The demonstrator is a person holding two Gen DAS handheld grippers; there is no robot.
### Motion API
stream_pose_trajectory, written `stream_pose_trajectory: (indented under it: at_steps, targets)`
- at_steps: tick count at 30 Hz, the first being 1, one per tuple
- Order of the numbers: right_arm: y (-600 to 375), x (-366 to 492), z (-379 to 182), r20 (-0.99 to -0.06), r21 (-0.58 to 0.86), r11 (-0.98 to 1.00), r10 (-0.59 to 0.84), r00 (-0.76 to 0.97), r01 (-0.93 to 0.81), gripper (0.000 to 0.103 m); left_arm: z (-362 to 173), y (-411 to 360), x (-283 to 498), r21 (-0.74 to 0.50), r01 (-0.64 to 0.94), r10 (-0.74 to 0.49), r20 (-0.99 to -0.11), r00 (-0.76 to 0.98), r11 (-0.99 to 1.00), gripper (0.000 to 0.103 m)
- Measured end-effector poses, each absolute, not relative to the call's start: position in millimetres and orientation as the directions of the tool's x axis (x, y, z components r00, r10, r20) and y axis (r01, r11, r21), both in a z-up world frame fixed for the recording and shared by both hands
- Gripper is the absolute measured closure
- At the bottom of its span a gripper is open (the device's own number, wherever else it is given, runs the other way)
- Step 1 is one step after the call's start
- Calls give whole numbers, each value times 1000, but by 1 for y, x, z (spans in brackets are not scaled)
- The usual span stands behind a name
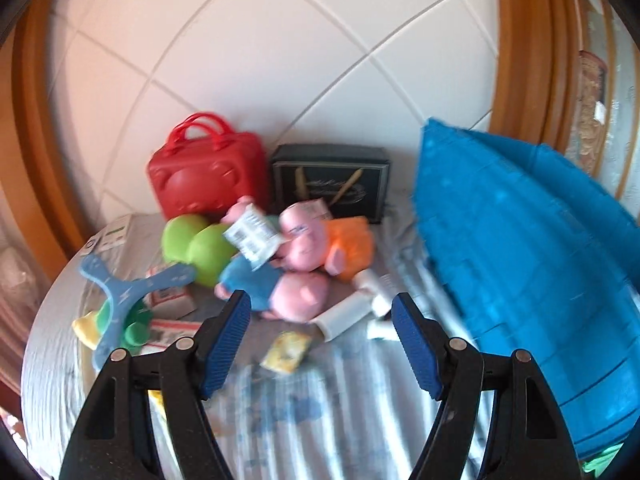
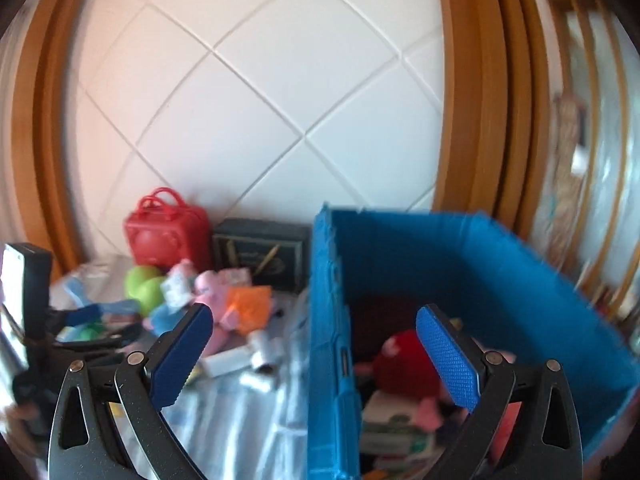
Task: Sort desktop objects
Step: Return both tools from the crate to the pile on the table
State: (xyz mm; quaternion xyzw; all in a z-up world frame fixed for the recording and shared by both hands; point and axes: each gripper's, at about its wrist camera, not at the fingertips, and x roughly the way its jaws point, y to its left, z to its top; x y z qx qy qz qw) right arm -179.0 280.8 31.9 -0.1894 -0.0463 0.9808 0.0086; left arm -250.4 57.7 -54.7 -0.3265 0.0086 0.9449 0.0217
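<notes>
My left gripper [image 1: 322, 312] is open and empty, just in front of a heap of toys on the striped cloth. Nearest its fingers lie a pink and blue plush pig [image 1: 280, 288], a pink and orange plush pig [image 1: 324, 246], a white roll [image 1: 346, 316] and a yellow packet [image 1: 288, 351]. My right gripper [image 2: 314, 330] is open and empty, above the left wall of the blue crate [image 2: 500, 264], which holds a red plush [image 2: 404, 360] and boxes. The crate shows at the right in the left wrist view [image 1: 520, 264].
A red toy case [image 1: 206, 168] and a dark box [image 1: 332, 178] stand against the tiled wall. A green plush [image 1: 196, 246] and a blue boomerang toy [image 1: 128, 292] lie at the left. The left gripper's body [image 2: 28, 312] shows at the right wrist view's left edge.
</notes>
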Motion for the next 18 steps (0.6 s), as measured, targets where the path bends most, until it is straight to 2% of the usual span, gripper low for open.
stream_pose_trajectory:
  at_steps: [1, 5, 12, 18]
  targets:
    - [269, -174, 34, -330, -106, -994, 40, -943, -5, 0, -61, 46, -252, 7, -36, 23, -627, -778, -999, 31]
    - [236, -184, 27, -366, -23, -993, -96, -925, 113, 0, -89, 2, -265, -5, 8, -2, -663, -748, -1000, 31]
    - [178, -246, -60, -532, 32, -983, -171, -829, 182, 0, -140, -24, -294, 5, 3, -5, -724, -690, -1000, 31]
    - [181, -303, -158, -678, 74, -991, -129, -724, 107, 0, -202, -18, -332, -31, -70, 67, -797, -600, -997, 31]
